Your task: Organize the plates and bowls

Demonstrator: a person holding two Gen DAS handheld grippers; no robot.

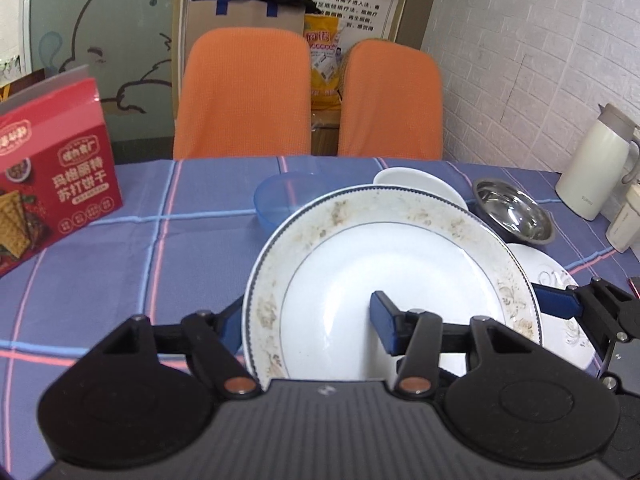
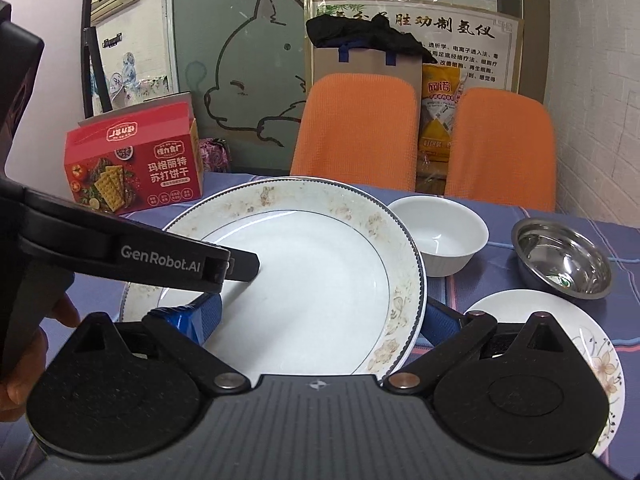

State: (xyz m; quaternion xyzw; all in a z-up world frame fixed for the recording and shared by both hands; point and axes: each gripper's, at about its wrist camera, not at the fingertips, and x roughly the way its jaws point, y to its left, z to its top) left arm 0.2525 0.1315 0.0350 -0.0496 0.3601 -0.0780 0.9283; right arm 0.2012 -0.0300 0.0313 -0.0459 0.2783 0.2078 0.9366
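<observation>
Both grippers — left gripper [image 1: 308, 322] and right gripper [image 2: 320, 320] — pinch the big plate's [image 1: 392, 280] rim from each side, holding it above the desk [image 1: 120, 248] middle. It is hard, slippery, breakable — hold the rim. Only the left view shows the blue bowl [image 1: 280, 196].

Two plates [image 2: 320, 280] [image 2: 560, 332], three bowls [image 2: 440, 236] [image 2: 564, 260] [image 1: 280, 200]
</observation>
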